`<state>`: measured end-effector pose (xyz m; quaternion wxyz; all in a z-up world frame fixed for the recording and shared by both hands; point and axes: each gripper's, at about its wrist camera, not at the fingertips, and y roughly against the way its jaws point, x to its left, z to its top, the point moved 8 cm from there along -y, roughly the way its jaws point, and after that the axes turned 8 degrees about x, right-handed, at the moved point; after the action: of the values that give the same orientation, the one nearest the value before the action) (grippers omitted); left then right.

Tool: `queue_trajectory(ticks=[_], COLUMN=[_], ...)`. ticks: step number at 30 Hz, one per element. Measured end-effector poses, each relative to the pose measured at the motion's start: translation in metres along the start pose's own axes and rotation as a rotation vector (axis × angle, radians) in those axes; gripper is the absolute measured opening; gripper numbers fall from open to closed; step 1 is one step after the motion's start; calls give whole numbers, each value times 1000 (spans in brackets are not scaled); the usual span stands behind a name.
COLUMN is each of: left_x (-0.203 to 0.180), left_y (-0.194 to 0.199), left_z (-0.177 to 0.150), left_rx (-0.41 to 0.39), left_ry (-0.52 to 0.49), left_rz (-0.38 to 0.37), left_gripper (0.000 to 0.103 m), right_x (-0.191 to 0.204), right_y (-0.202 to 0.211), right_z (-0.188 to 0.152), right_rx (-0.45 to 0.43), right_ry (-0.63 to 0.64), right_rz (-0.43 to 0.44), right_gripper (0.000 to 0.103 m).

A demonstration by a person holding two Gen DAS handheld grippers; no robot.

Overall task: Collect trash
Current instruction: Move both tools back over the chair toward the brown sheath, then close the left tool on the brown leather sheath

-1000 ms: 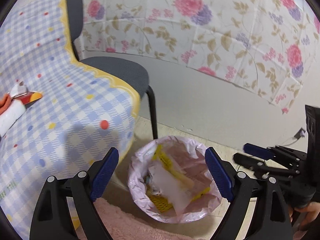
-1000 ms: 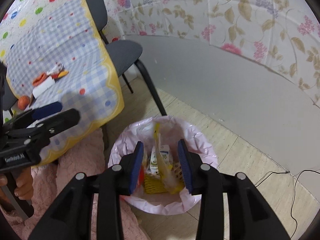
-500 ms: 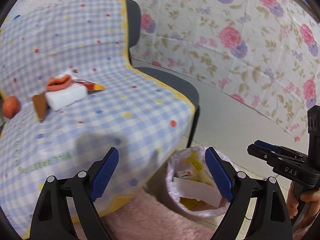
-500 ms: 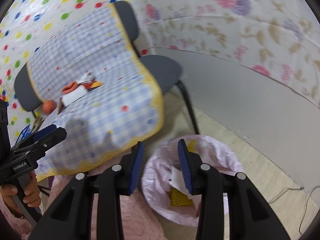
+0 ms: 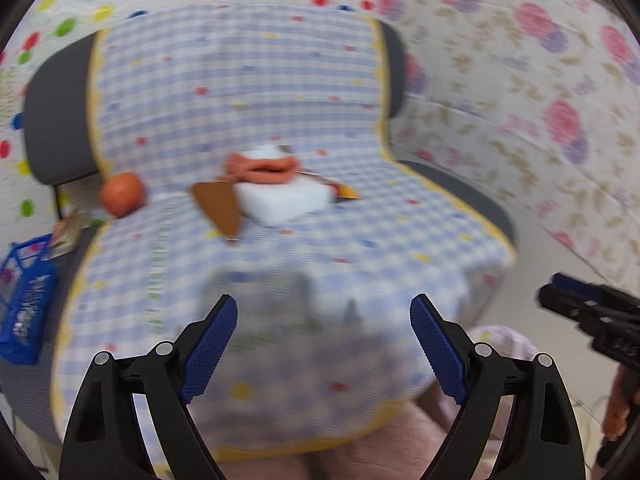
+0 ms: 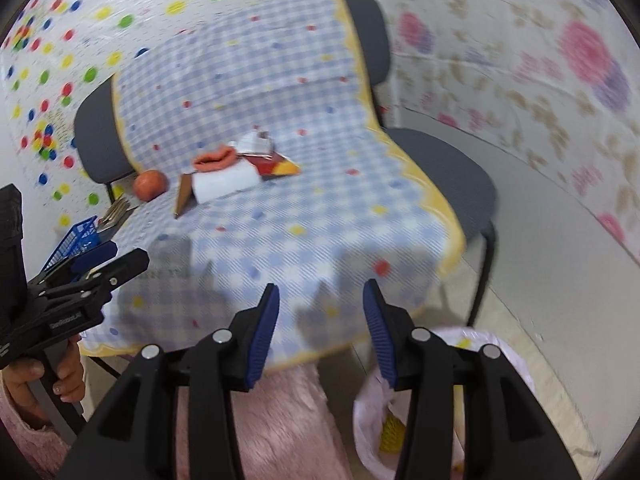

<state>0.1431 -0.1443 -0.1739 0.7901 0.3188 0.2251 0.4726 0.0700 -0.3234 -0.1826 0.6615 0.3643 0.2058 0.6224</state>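
A pile of trash lies mid-table on the blue checked cloth: a white foam block, an orange peel on it, a brown cardboard piece and a red-yellow wrapper. An orange sits to the pile's left. The pile also shows in the right wrist view, with the foam block and the orange. My left gripper is open and empty, short of the pile. My right gripper is open and empty above the table's near edge. The pink-lined trash bin is below it on the right.
Two grey chairs stand behind and right of the table. A blue basket sits at the left on another chair. Floral and dotted sheets cover the walls. A pink furry garment fills the bottom of both views.
Both grippers have swung up and left from over the trash bin toward the table. The pile of trash is now central in both views. Both jaws stay open.
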Motion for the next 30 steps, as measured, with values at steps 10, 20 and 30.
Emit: queue_trajectory(ticks=[10, 20, 30], left_x=[70, 79, 84], left_y=[-40, -103, -151], left_z=[22, 47, 81], left_rx=[86, 156, 225], left_ry=[102, 98, 48], left_rz=[207, 215, 246], left_gripper=[88, 84, 60], right_x=[46, 52, 41], right_y=[-43, -67, -91], right_z=[62, 96, 94], right_rx=[-29, -62, -6], right_ry=[87, 98, 50], right_rz=[53, 99, 104], right_gripper=[53, 25, 25])
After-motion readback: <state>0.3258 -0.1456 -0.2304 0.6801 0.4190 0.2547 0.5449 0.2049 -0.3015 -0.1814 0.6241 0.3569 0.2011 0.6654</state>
